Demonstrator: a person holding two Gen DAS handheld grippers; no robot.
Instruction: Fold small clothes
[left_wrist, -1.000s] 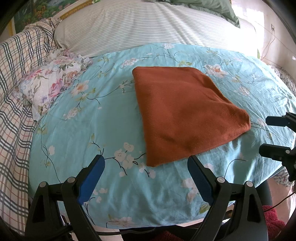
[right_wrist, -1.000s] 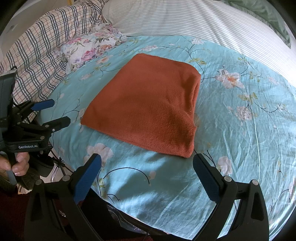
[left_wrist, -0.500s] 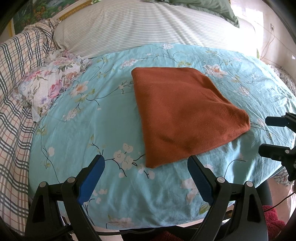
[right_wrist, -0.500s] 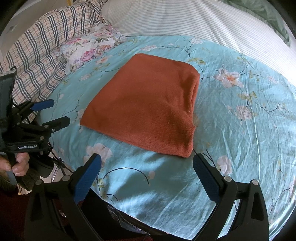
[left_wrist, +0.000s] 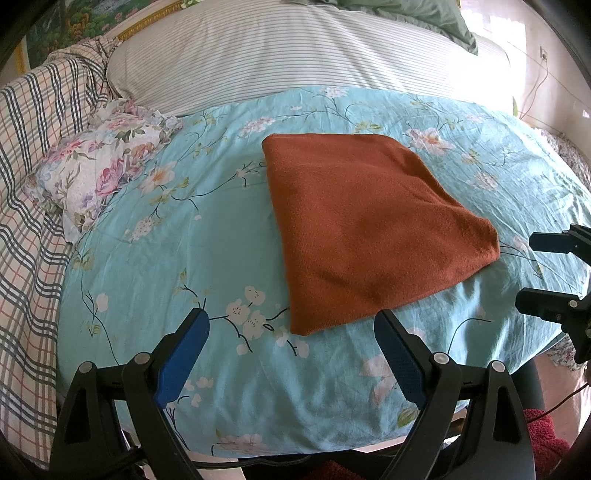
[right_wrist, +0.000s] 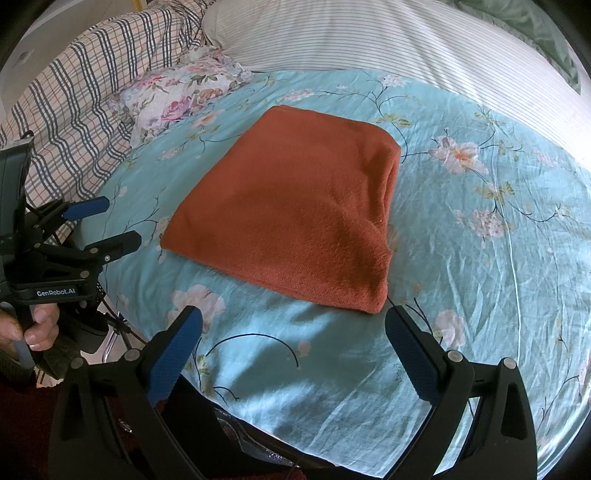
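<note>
A rust-orange cloth lies folded flat in a rough rectangle on the turquoise floral bedspread. My left gripper hovers open just in front of the cloth's near corner, nothing between its blue pads. My right gripper is open too, held before the cloth's near edge, empty. Each gripper shows in the other's view: the right gripper at the right edge, the left gripper at the left, held by a hand.
A floral pillowcase bundle lies at the left of the bedspread. A plaid blanket covers the far left and a striped pillow lies behind. The bed's front edge drops off just below both grippers.
Almost nothing differs; the cloth stays folded in place and both grippers stay open, with only a slight drift of the views.
</note>
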